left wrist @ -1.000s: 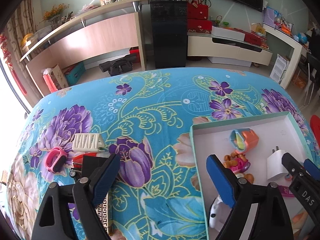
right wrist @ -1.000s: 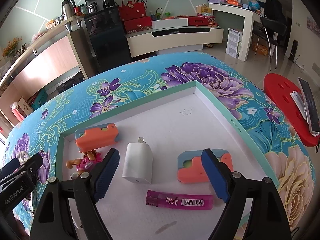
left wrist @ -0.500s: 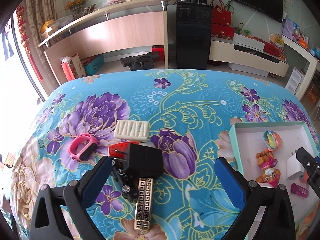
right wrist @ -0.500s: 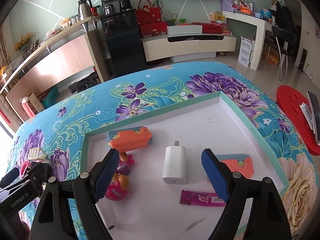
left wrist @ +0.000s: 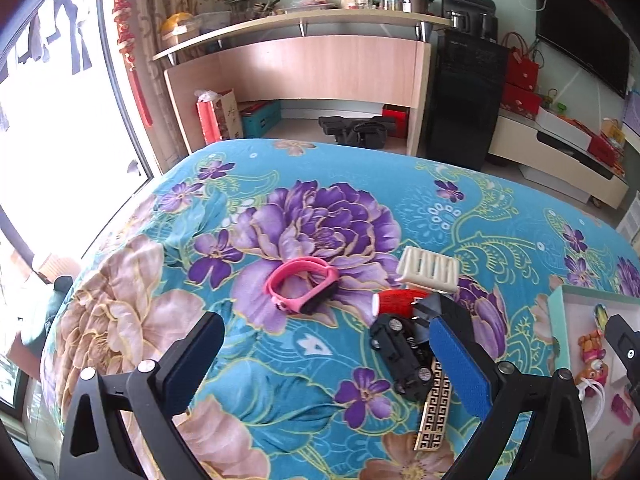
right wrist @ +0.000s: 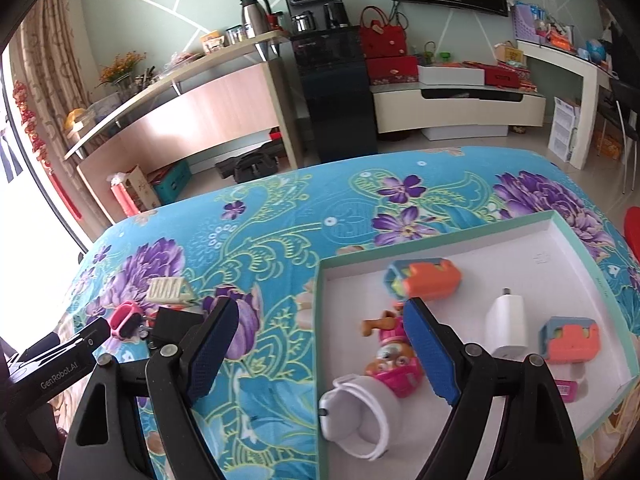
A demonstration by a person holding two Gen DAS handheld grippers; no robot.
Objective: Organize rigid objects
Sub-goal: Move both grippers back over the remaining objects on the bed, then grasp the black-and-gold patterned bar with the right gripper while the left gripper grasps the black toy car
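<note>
Left claw [left wrist: 324,364] has swung away from the box [right wrist: 440,258] to the pile beside it, jaws just spread wide and empty; pink band [left wrist: 302,290] waits there. Right claw [right wrist: 320,344] open, empty too.

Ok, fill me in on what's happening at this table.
A person is sorting small objects into a shallow white tray with two handheld grippers. Both the left gripper and the right gripper are open and hold nothing. The tray holds two orange blocks, a white charger, a toy figure and a white band. Still on the floral cloth lie a pink wristband, a black toy car, a cream comb-like piece and some other pieces.
</note>
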